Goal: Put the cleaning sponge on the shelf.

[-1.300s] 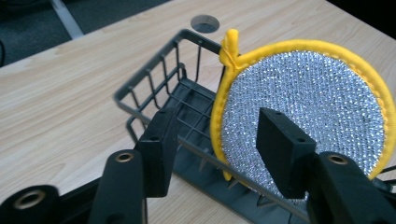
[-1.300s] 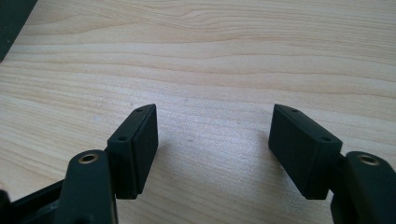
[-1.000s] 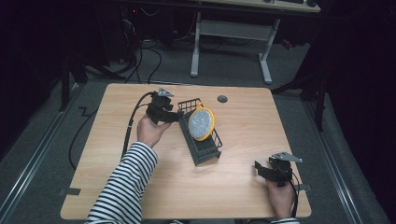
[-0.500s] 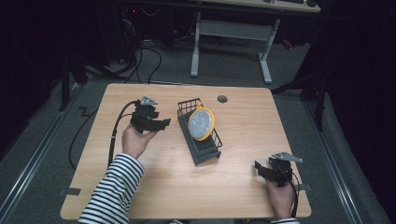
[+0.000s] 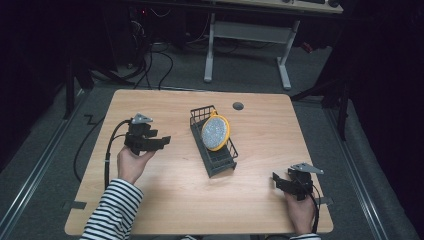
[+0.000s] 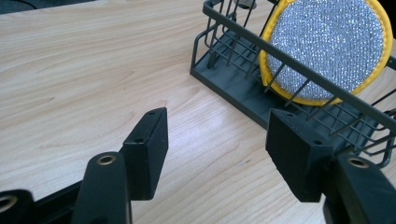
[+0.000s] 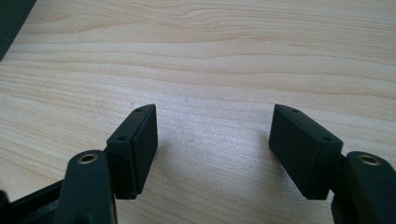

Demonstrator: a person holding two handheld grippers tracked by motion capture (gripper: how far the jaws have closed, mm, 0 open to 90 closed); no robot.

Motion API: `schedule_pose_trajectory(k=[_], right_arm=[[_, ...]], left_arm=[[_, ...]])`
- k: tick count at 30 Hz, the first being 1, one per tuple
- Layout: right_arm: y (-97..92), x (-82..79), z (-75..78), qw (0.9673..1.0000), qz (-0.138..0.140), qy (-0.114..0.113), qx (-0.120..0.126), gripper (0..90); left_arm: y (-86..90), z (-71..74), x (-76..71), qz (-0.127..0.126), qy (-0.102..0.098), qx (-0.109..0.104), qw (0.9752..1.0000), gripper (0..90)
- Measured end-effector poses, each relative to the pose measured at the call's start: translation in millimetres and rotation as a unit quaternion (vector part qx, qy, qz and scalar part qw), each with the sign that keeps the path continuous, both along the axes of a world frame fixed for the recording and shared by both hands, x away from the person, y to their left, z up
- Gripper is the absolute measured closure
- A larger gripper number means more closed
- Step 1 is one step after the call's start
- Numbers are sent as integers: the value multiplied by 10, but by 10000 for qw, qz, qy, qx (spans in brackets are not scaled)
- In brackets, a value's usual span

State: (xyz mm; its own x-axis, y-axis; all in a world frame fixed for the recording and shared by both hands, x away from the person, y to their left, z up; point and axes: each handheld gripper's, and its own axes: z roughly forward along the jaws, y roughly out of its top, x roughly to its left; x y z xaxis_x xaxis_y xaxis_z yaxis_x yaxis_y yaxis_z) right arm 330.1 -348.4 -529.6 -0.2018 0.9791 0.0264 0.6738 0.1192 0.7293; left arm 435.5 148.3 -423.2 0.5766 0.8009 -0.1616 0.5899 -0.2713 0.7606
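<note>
Hovering jaws-apart and empty, the left gripper has the yellow-rimmed scrubber at three o'clock, propped in the wire rack — nearer than the right gripper, equally agape — five o'clock.

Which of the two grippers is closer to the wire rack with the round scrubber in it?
The left gripper, held beside the black wire rack with its round yellow-rimmed scrubber. The right gripper sits farther off, near the table's front right corner.
</note>
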Motion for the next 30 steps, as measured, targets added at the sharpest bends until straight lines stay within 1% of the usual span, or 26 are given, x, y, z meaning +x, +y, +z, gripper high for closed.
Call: schedule_pose_trajectory(k=[4,5,6,7,9,11,12,14,17,20,24,28,30], right_arm=[[1,0,-1,10000,2,-7,-6,327],[1,0,-1,10000,2,-7,-6,327],[1,1,-1,10000,3,-9,-15,327],[2,1,-1,10000,8,-11,-21,326],[6,0,-1,10000,1,-4,-23,325],[5,2,-2,10000,17,-13,-39,325],[9,1,-2,10000,11,-12,-50,325],[10,2,-3,10000,15,-17,-53,326],[10,3,-3,10000,22,-21,-64,326],[14,2,-3,10000,16,-17,-80,325],[16,2,-3,10000,15,-16,-86,326],[16,2,-3,10000,16,-15,-87,326],[17,2,-2,10000,12,-13,-92,325]], left_arm=[[103,-27,-88,92,-39,-11,9999,394],[103,-27,-88,92,-39,-11,9999,393],[148,-44,-124,119,-57,-14,9999,393],[148,-44,-124,119,-57,-14,9999,393],[214,-64,-170,177,-50,53,9998,391],[236,-65,-188,193,-73,27,9998,389],[276,-59,-223,216,-100,-11,9997,387],[293,-54,-242,232,-127,-10,9996,385],[353,-52,-291,305,-179,-31,9994,381],[428,-62,-345,411,-207,-129,9989,376],[492,-78,-393,498,-230,-151,9984,373],[542,-104,-441,525,-218,-81,9984,374],[569,-123,-465,563,-212,-83,9982,375]])
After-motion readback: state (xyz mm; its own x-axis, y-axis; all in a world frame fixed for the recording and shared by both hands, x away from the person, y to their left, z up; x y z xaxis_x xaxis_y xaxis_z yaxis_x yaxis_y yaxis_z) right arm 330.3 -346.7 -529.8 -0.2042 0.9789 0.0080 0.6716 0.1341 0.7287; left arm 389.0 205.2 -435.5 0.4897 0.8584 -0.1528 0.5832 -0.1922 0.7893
